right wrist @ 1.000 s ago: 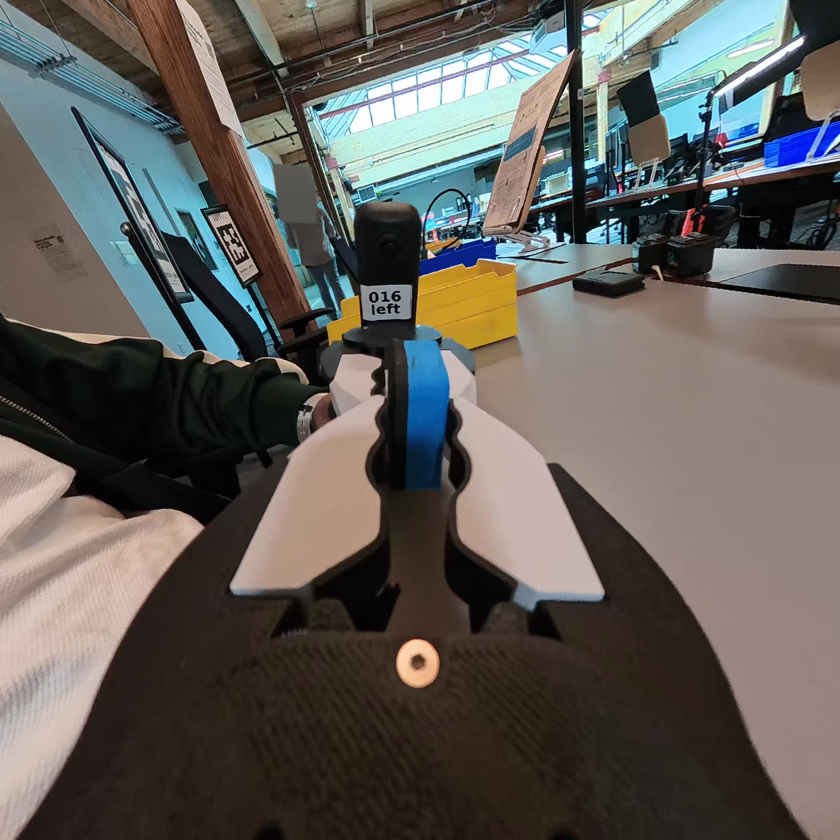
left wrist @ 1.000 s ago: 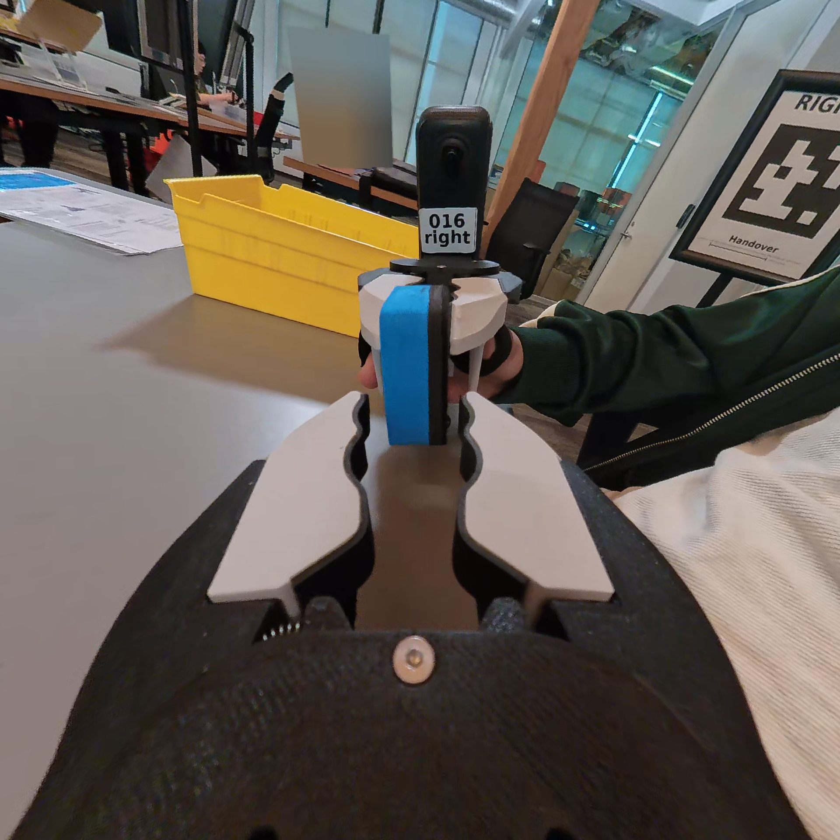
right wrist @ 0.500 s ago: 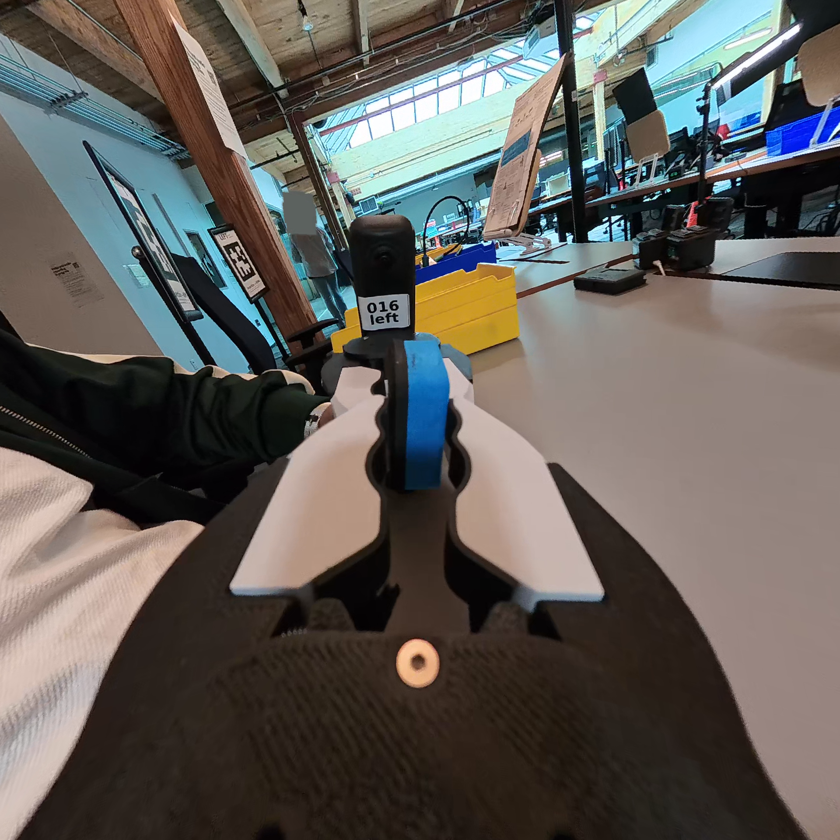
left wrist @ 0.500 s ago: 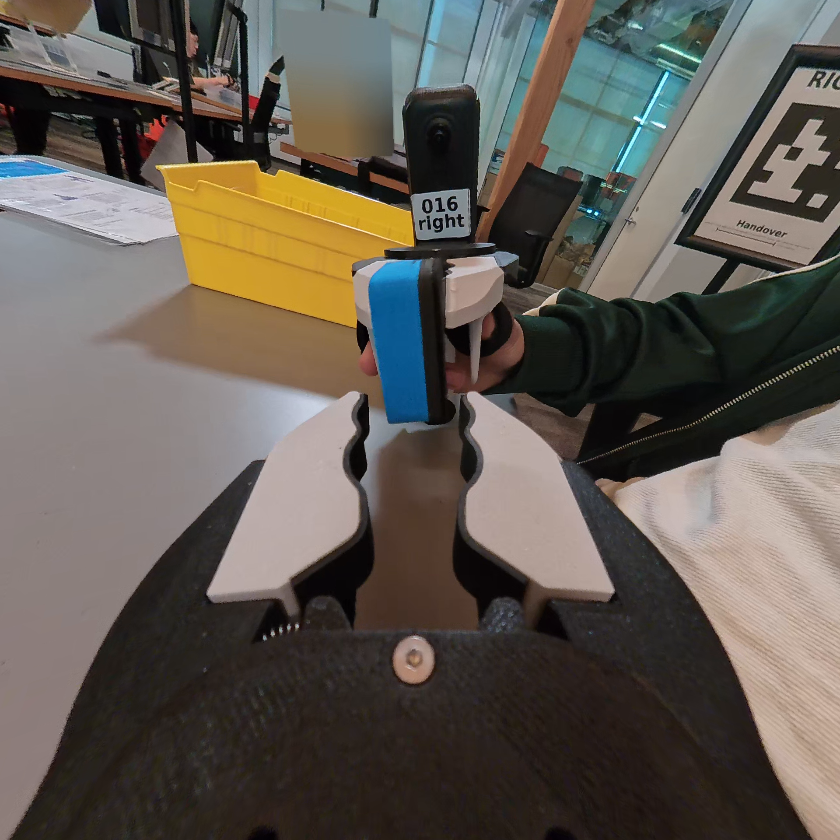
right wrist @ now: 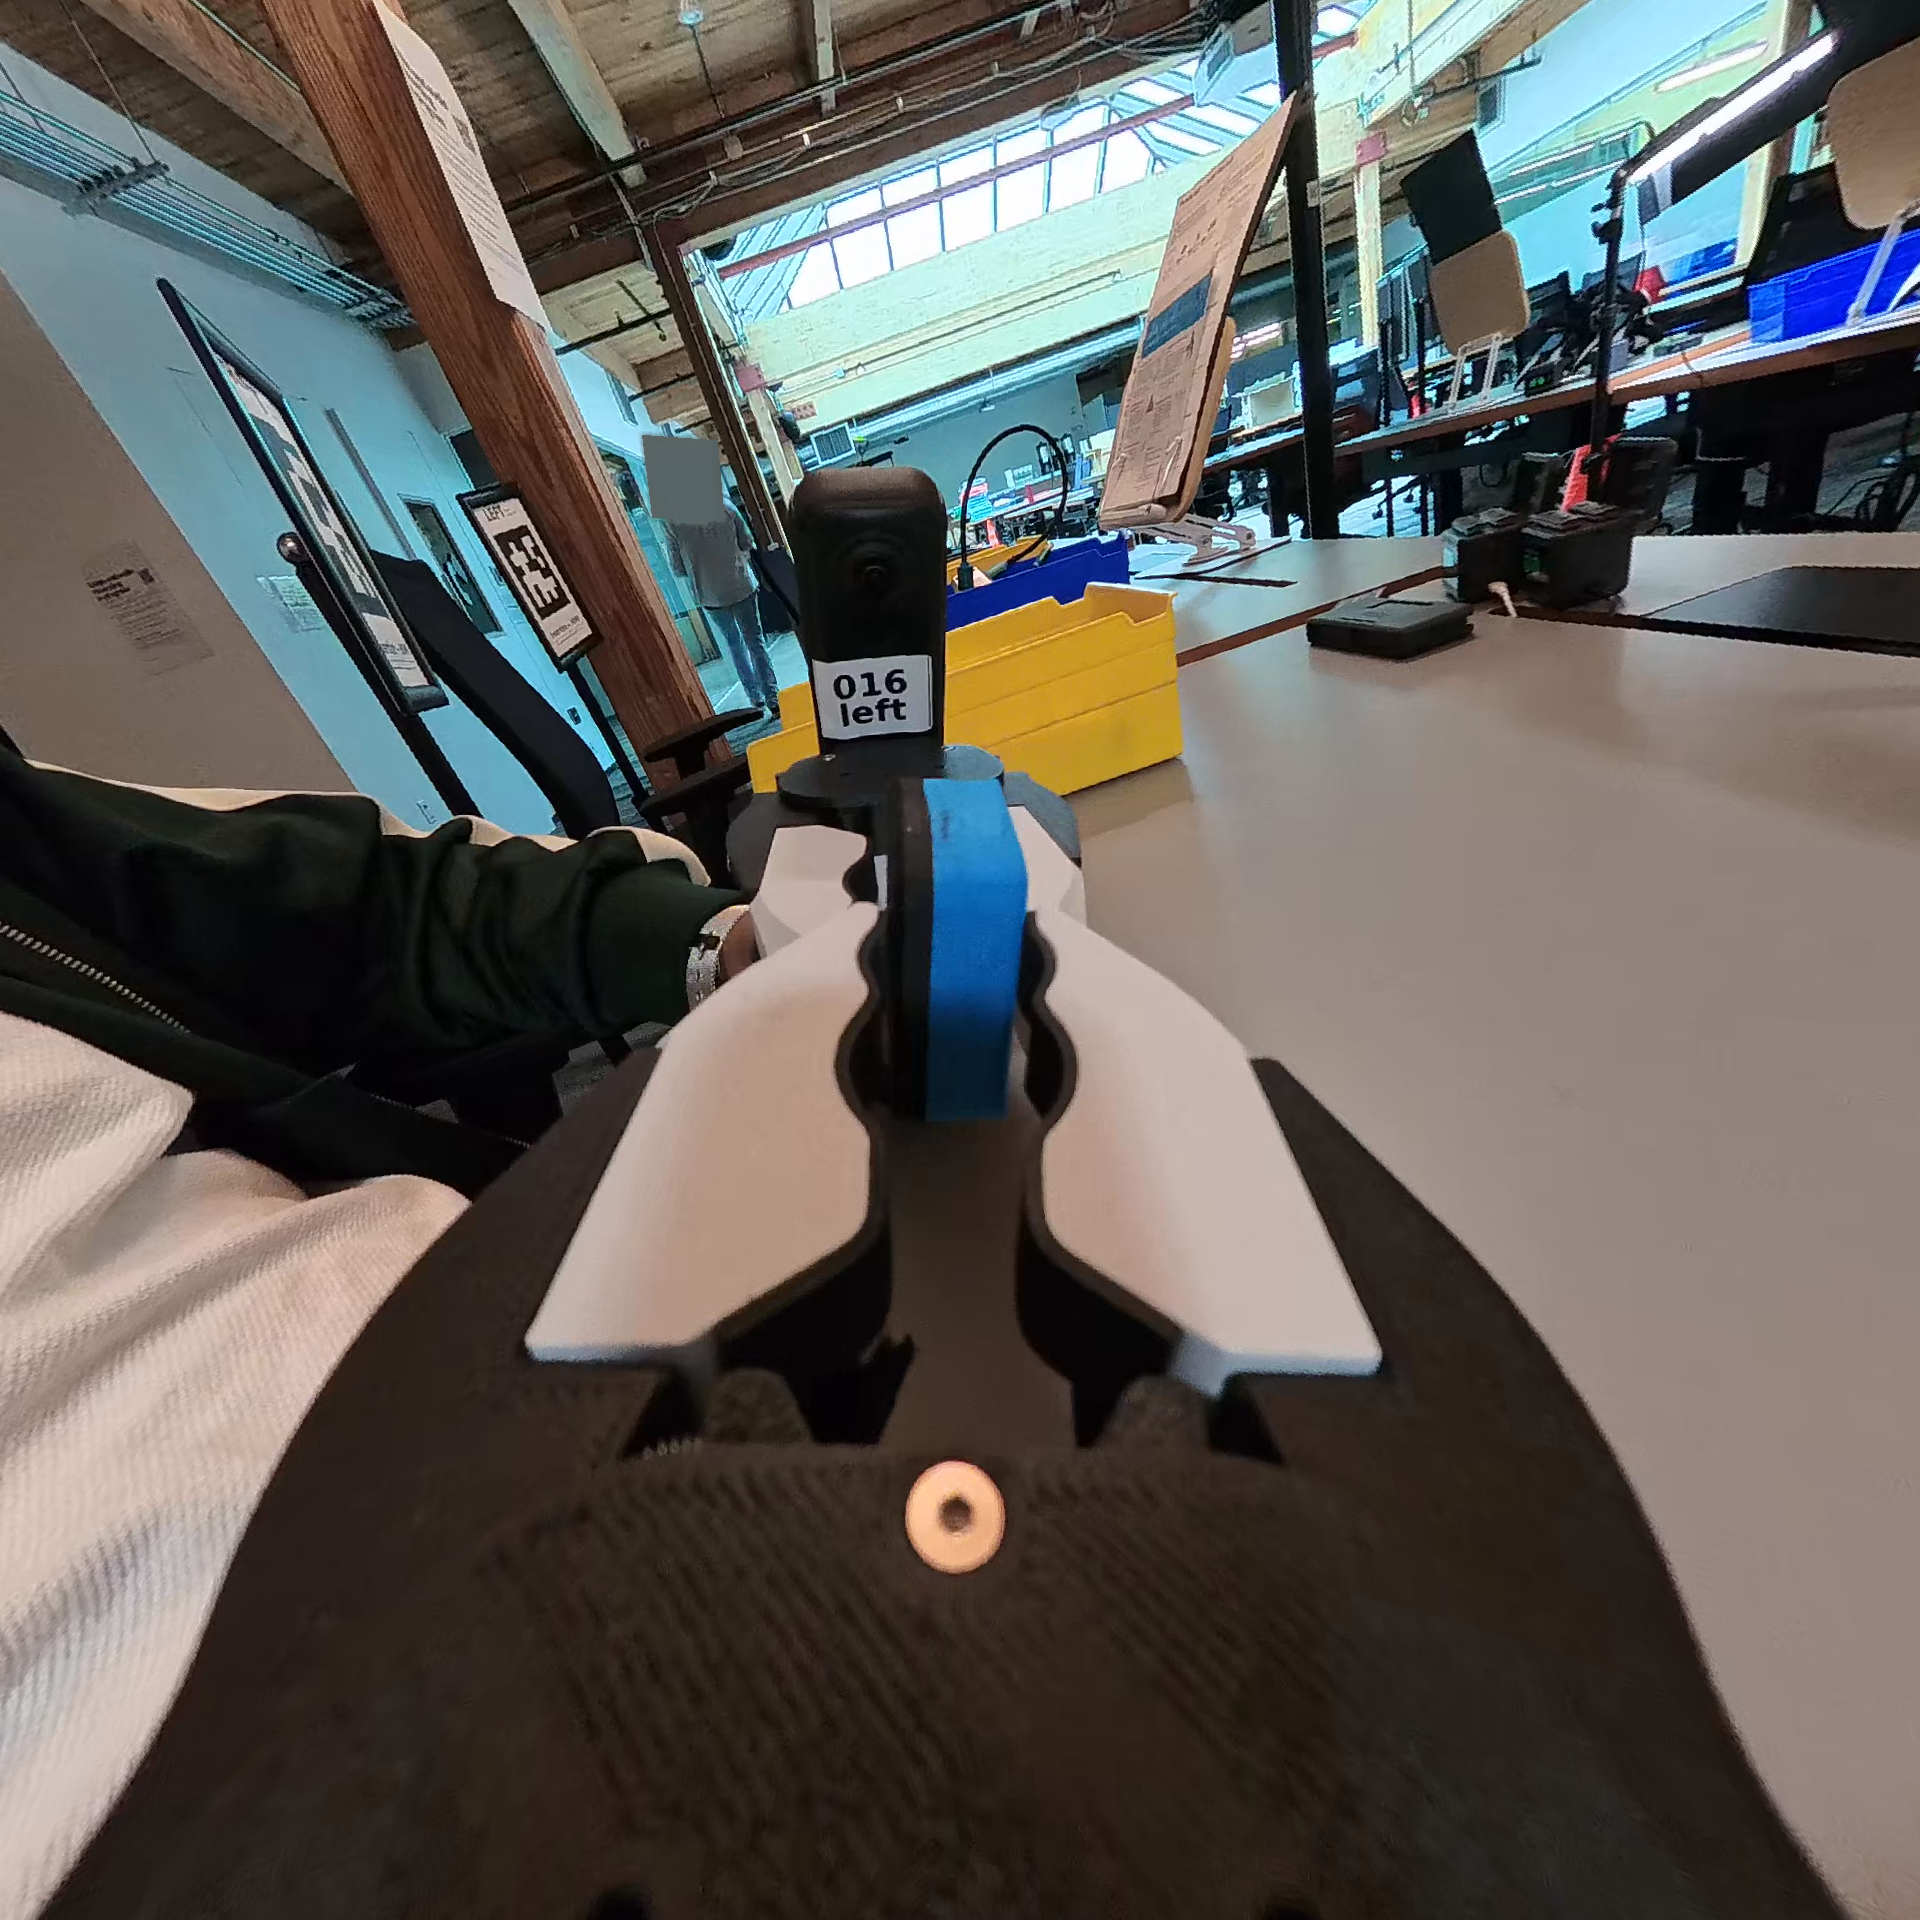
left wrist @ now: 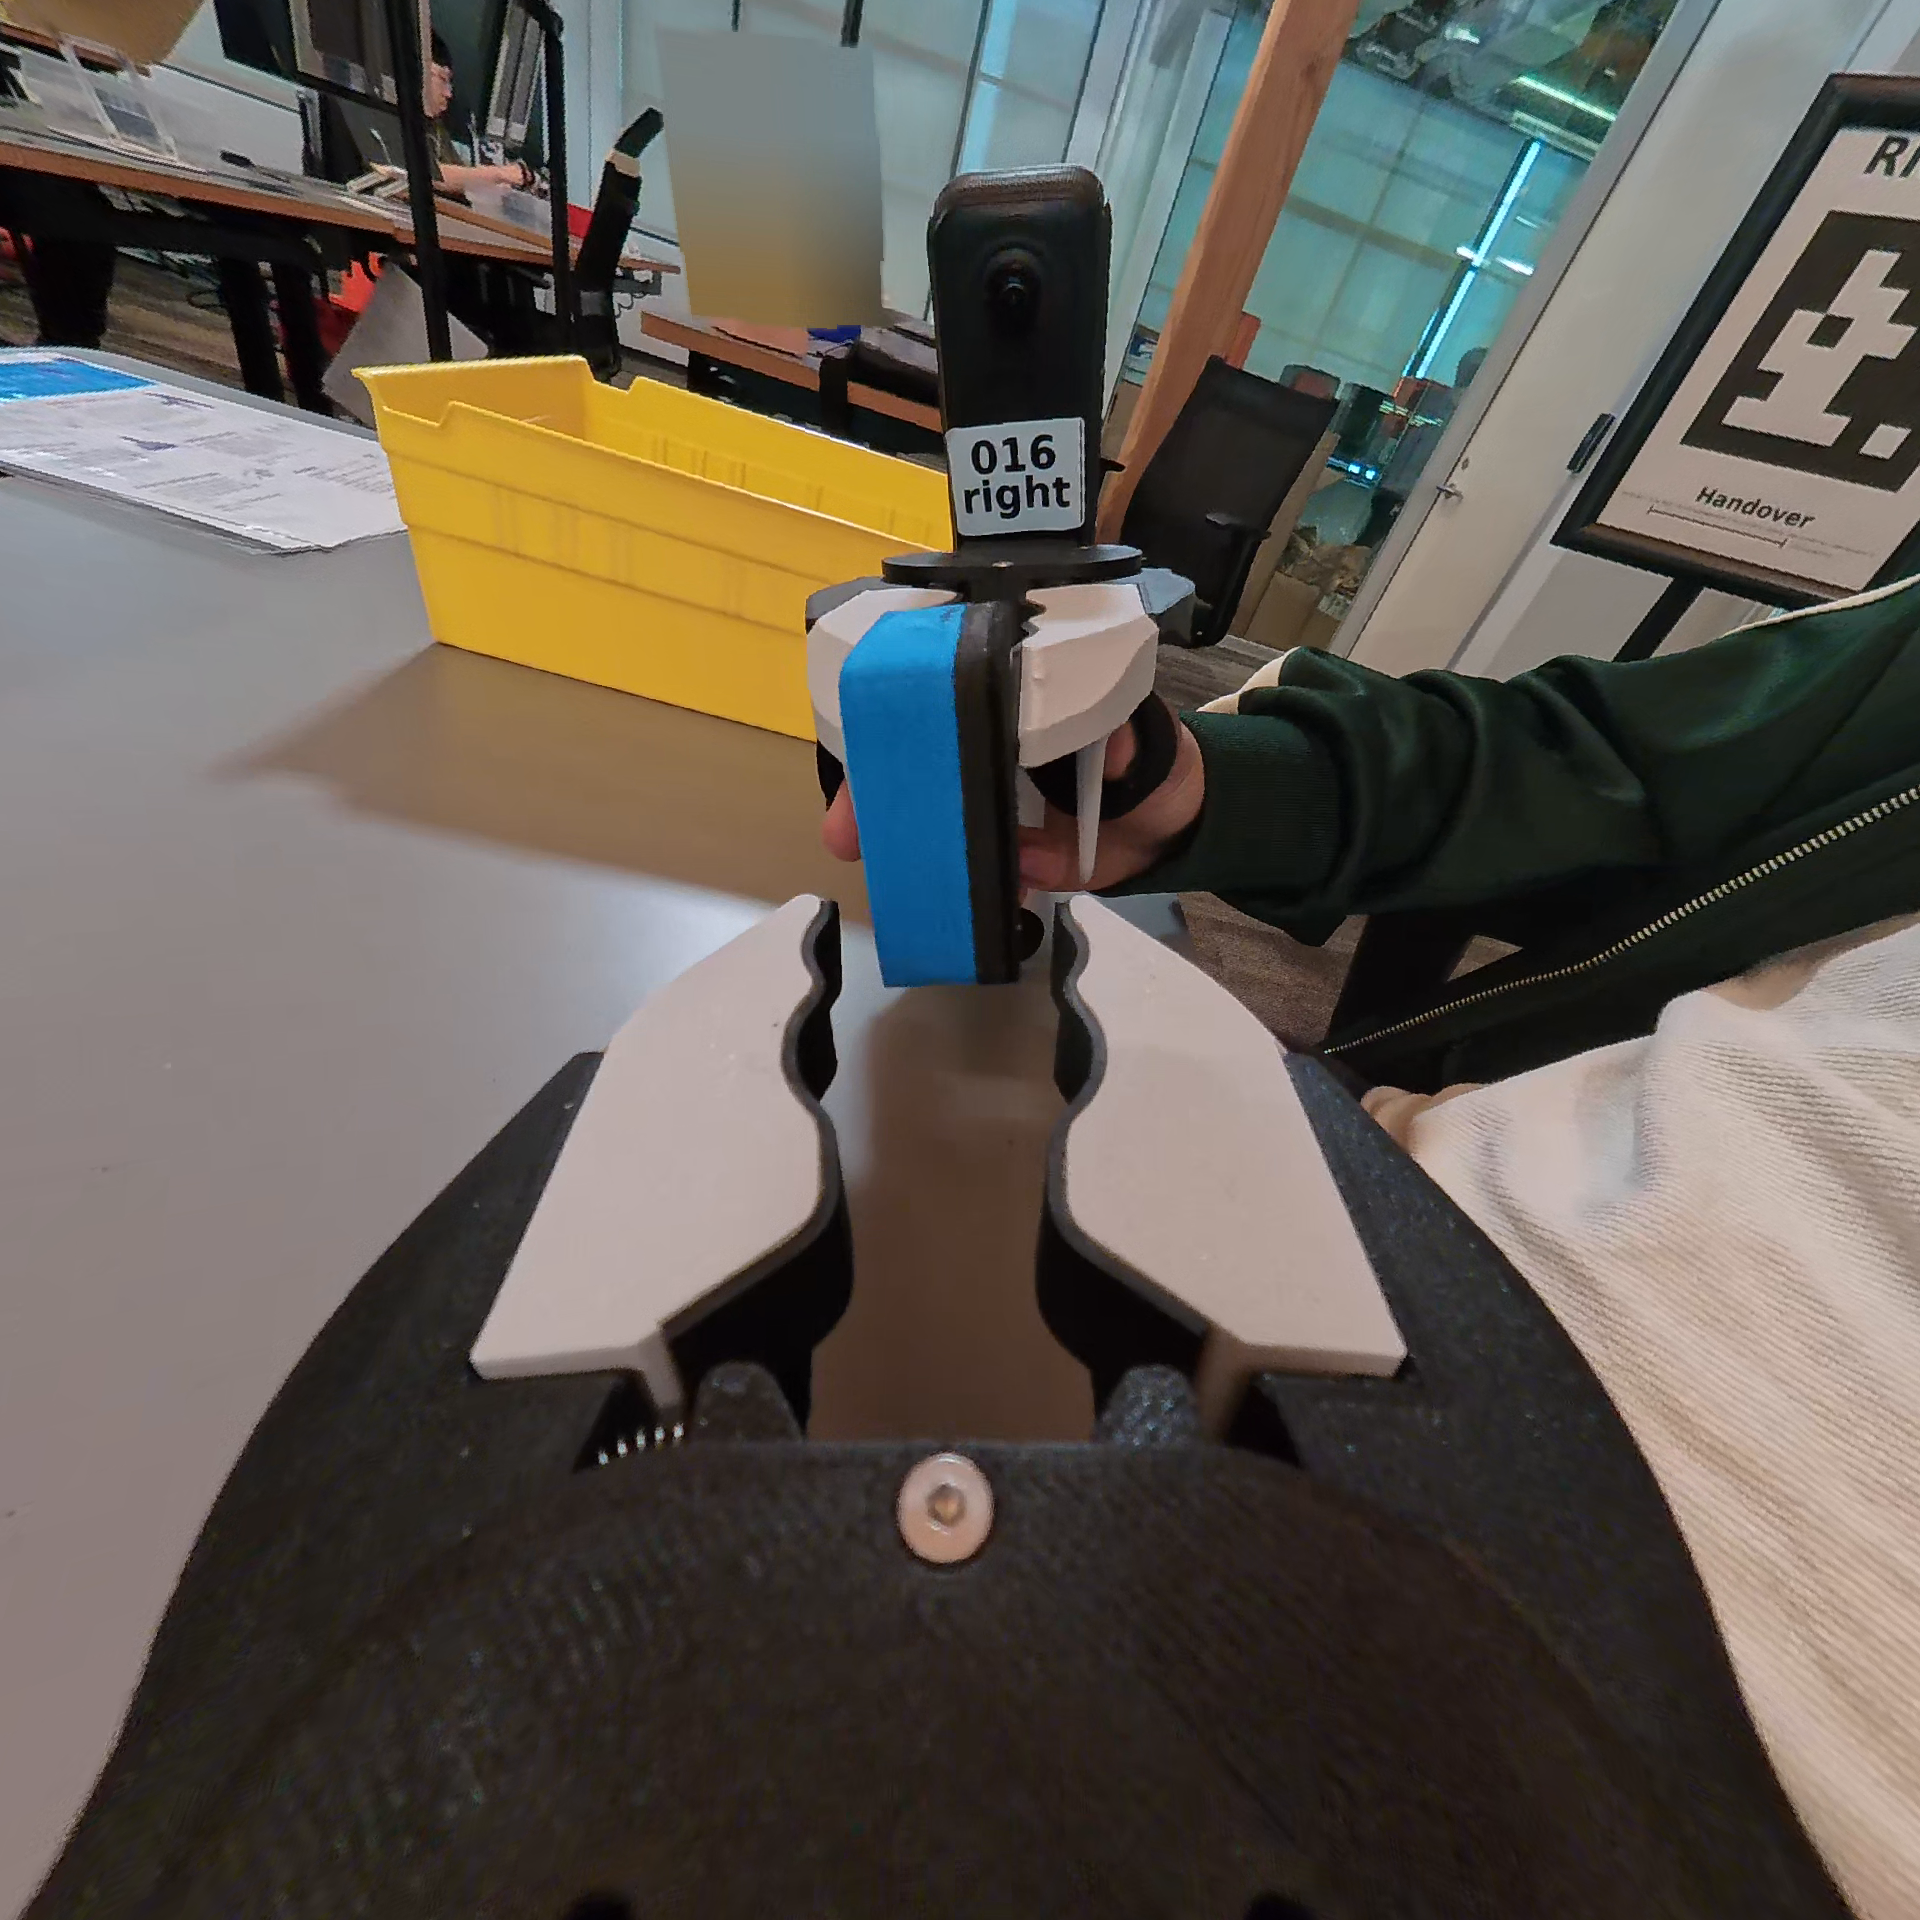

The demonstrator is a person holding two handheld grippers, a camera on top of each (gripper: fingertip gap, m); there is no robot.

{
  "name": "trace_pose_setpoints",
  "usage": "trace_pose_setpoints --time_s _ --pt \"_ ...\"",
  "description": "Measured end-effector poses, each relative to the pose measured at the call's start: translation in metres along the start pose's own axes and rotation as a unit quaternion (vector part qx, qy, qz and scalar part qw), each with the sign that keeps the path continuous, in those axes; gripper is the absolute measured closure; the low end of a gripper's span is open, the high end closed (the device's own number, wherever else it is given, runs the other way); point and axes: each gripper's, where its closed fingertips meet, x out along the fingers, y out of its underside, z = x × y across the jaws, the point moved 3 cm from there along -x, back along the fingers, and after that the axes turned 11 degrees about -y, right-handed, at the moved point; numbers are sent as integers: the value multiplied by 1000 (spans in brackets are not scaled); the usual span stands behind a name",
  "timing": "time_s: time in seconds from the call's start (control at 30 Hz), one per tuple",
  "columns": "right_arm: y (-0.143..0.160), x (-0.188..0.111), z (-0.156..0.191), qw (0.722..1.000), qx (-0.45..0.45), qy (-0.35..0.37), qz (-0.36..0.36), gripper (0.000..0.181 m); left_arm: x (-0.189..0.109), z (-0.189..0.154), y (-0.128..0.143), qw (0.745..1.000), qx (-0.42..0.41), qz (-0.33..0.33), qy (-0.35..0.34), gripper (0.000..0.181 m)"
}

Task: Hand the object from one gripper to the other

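The object is a flat block with a blue face and a black back (left wrist: pixel 909 790). My right gripper (left wrist: pixel 987 665) is shut on it and holds it upright above the grey table (left wrist: pixel 260 935). In the right wrist view the block (right wrist: pixel 971 956) sits clamped between my right gripper's (right wrist: pixel 951 920) white fingers. My left gripper (left wrist: pixel 943 925) is open and empty. The block's lower end sits just at its fingertips, between them. The left gripper's fingers (right wrist: pixel 805 883) show behind the block, one on each side.
A yellow bin (left wrist: pixel 623 540) stands on the table beyond the grippers; it also shows in the right wrist view (right wrist: pixel 1060 675). Papers (left wrist: pixel 177 457) lie at the far left. Black devices (right wrist: pixel 1392 629) sit farther back. A framed sign on a stand (left wrist: pixel 1766 364) is beside the table. Both grippers' tips are close together, under 4 cm apart.
The block in the right gripper has shifted slightly up and to the left in the left wrist view. The left gripper stays open and the right stays shut.
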Motion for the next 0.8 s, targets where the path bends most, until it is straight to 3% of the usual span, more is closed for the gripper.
trace_pose_setpoints --time_s 0.4,0.8 --pt "0 0 0 1000 4 0 -1 157 0 0 0 1000 3 -1 -2 142" --pt "0 -3 -3 1000 8 13 -2 158 1 4 -1 997 59 0 -48 127"
